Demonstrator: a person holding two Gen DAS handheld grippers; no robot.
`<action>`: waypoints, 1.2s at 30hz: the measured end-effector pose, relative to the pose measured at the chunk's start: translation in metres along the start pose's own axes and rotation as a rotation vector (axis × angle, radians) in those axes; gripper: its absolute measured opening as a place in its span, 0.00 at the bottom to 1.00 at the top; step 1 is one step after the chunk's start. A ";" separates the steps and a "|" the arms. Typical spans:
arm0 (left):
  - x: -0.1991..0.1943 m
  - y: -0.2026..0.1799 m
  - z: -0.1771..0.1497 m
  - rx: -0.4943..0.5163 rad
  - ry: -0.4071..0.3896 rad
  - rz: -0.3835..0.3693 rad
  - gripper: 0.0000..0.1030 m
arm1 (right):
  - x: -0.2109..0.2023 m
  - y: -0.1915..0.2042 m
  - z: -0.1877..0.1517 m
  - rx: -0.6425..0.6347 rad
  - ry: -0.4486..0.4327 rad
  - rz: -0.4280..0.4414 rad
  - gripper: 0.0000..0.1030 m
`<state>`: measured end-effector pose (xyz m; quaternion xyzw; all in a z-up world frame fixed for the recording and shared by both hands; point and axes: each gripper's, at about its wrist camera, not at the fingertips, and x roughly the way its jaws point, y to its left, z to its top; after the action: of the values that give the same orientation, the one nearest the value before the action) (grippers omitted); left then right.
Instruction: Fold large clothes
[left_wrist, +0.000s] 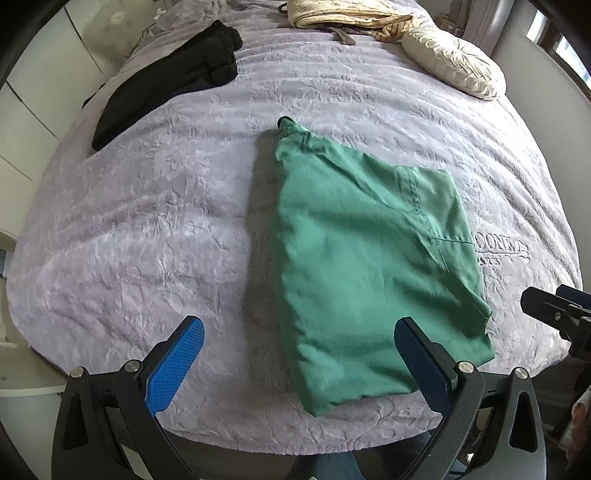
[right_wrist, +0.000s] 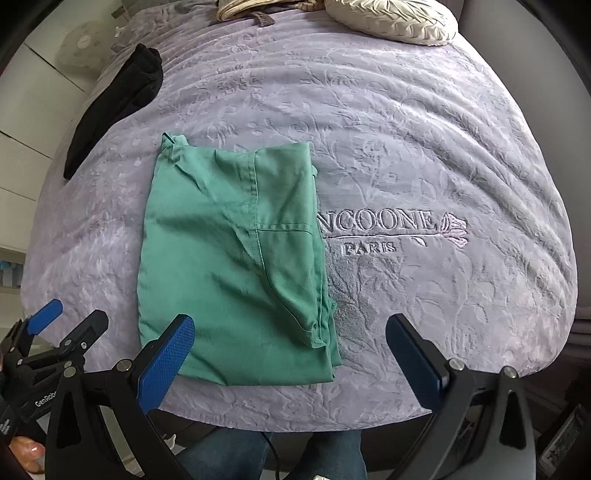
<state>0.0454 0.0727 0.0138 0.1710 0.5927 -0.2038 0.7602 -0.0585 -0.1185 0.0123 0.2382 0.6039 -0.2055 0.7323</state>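
Note:
A green garment lies folded into a rough rectangle on the lilac bedspread, near the bed's front edge. It also shows in the right wrist view. My left gripper is open and empty, held above the garment's near left corner. My right gripper is open and empty, held above the garment's near right corner. The left gripper also shows at the lower left of the right wrist view. Part of the right gripper shows at the right edge of the left wrist view, its jaws out of sight there.
A folded black garment lies at the far left of the bed, also in the right wrist view. A cream cushion and a striped beige cloth lie at the head. White cupboards stand left. The bedspread carries embroidered lettering.

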 end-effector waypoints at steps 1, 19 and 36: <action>0.001 0.000 0.000 -0.004 0.005 -0.002 1.00 | 0.000 0.000 0.000 0.001 0.002 0.001 1.00; 0.003 0.002 -0.003 -0.033 0.034 0.010 1.00 | 0.003 0.000 -0.003 0.000 0.014 -0.007 1.00; 0.004 0.004 -0.004 -0.034 0.035 0.017 1.00 | 0.004 0.002 -0.005 -0.002 0.019 -0.008 1.00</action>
<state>0.0447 0.0773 0.0089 0.1667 0.6078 -0.1842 0.7542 -0.0601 -0.1140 0.0082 0.2370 0.6120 -0.2056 0.7260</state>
